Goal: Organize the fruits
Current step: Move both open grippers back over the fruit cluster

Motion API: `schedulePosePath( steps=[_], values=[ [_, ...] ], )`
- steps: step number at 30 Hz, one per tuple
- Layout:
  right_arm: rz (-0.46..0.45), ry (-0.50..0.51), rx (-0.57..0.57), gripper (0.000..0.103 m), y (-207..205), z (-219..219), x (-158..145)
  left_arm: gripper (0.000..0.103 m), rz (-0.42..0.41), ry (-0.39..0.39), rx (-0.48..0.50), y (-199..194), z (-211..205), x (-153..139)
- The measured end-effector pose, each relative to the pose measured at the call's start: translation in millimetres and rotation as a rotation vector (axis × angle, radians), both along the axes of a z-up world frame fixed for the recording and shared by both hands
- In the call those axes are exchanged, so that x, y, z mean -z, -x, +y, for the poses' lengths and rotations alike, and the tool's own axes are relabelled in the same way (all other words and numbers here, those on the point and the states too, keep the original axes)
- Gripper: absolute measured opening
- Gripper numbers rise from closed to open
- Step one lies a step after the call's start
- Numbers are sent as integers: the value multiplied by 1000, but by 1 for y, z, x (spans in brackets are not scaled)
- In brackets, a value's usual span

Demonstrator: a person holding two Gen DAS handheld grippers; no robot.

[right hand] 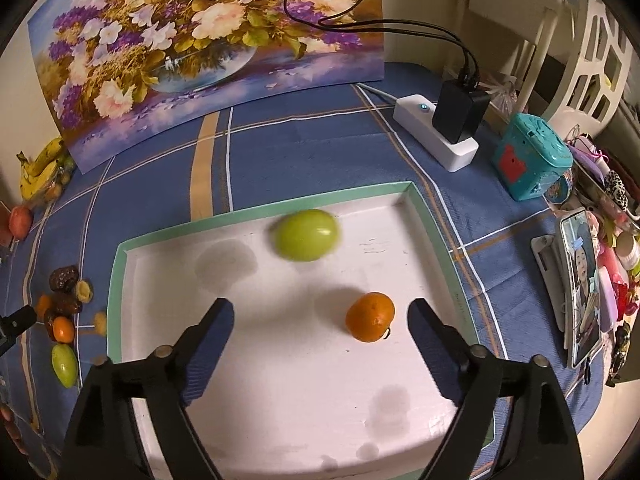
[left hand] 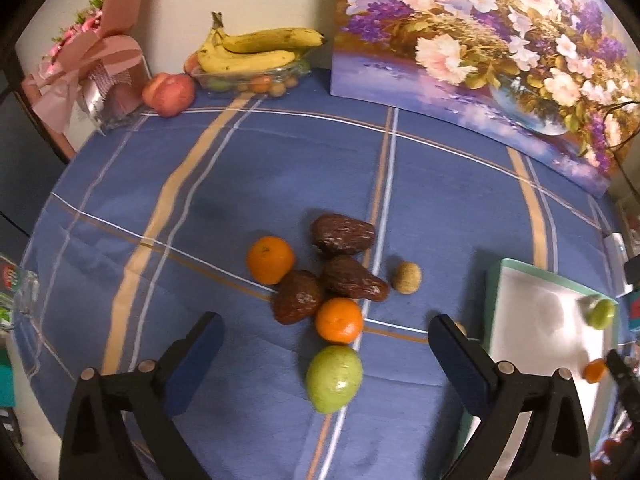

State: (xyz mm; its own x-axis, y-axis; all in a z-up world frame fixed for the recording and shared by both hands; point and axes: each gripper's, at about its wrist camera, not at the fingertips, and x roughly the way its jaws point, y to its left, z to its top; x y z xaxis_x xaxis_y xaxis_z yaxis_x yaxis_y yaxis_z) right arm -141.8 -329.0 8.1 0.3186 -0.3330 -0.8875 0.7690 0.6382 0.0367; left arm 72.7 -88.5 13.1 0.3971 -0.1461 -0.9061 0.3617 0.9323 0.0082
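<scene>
- Fruit lies in a loose heap on the blue checked tablecloth (left hand: 240, 184), well to the left of the white tray (right hand: 280, 380): three dark brown wrinkled fruits (left hand: 343, 235), two small oranges (left hand: 270, 259) and one green fruit (left hand: 334, 378) nearest the camera.
- Just right of that heap sits a small round tan fruit (left hand: 406, 277), apart from the rest and between heap and tray.
- Inside the tray rest a green fruit (right hand: 306, 234), blurred, near its far rim, and an orange (right hand: 370, 317) nearer the camera and toward its right wall.
- Behind the tray leans a flower painting (right hand: 180, 52); a banana bunch (left hand: 256, 50) on a clear dish and a peach (left hand: 169, 94) stand far left of the tray, beside a pink gift box (left hand: 92, 76).
- Right of the tray are a white power strip (right hand: 436, 132) with a black charger, a teal box (right hand: 530, 158) and a phone (right hand: 582, 284) among small clutter.
- Left gripper (left hand: 326, 332) points steeply down over the heap, its jaws spread wide and empty; the green fruit and the nearer orange lie between its fingers, untouched.
- Right gripper (right hand: 320, 320) points steeply down over the tray, jaws spread apart and holding nothing; the orange lies just inside its right finger (right hand: 430, 344), with a gap between them.
</scene>
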Motion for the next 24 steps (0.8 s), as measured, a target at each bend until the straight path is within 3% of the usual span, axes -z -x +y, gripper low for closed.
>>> schedulePosePath(
  steps=[3, 14, 24],
  values=[
    [-26, 11, 14, 98, 4, -3, -3, 103, -9, -13, -4, -1, 3, 0],
    [-118, 29, 70, 98, 23, -16, -17, 103, -14, 1, 7, -3, 5, -3],
    [-101, 64, -35, 98, 1, 2, -15, 103, -22, 10, 2, -11, 20, -7]
  ],
)
